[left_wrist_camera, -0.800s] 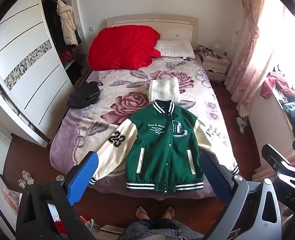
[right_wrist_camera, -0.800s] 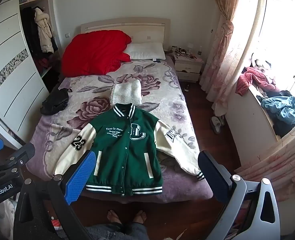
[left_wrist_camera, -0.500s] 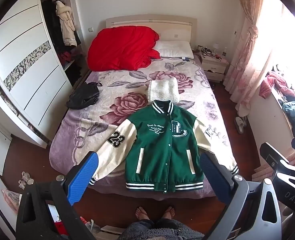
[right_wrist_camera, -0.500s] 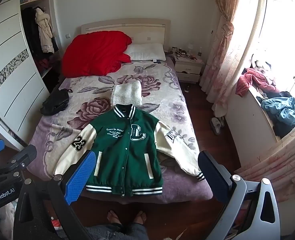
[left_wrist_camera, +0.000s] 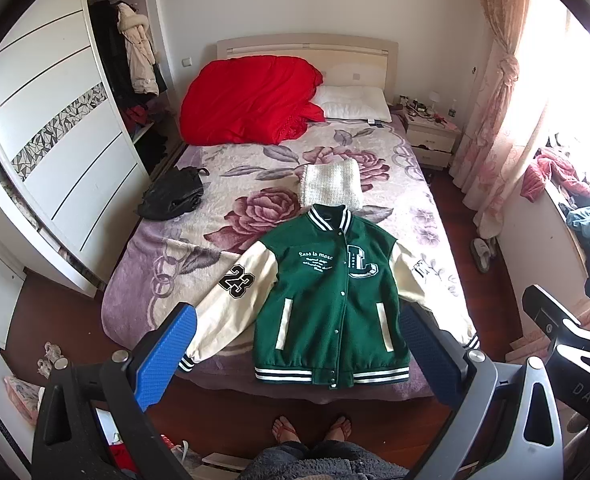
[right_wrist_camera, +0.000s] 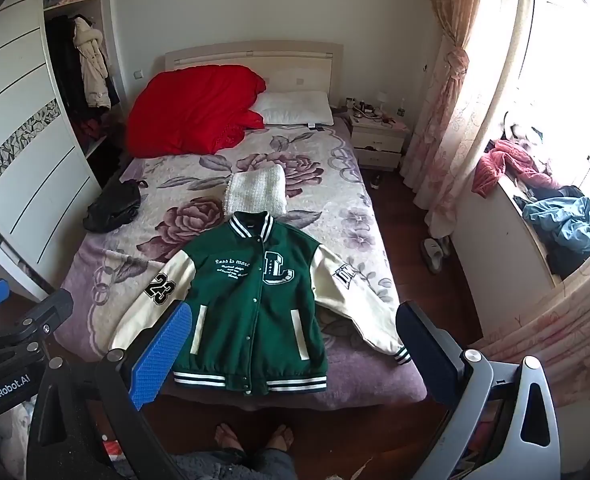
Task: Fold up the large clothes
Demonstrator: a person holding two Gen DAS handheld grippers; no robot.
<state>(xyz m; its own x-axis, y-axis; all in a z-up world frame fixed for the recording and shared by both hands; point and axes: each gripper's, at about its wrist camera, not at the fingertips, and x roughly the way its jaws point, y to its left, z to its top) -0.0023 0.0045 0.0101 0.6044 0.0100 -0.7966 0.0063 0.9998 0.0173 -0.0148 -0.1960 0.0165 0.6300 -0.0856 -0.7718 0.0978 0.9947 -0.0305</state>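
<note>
A green varsity jacket with cream sleeves lies flat, front up, at the foot of the bed, both sleeves spread out; it also shows in the right wrist view. My left gripper is open and empty, held high above the bed's foot edge. My right gripper is open and empty too, also high above the jacket's hem. Part of the right gripper's body shows at the right edge of the left wrist view.
A folded white knit lies just beyond the jacket's collar. A black bag sits at the bed's left edge, a red duvet and pillow at the head. Wardrobe left, nightstand and curtains right. Bare feet stand on the wood floor.
Both views have shifted very slightly; the jacket and both open grippers stay as they were.
</note>
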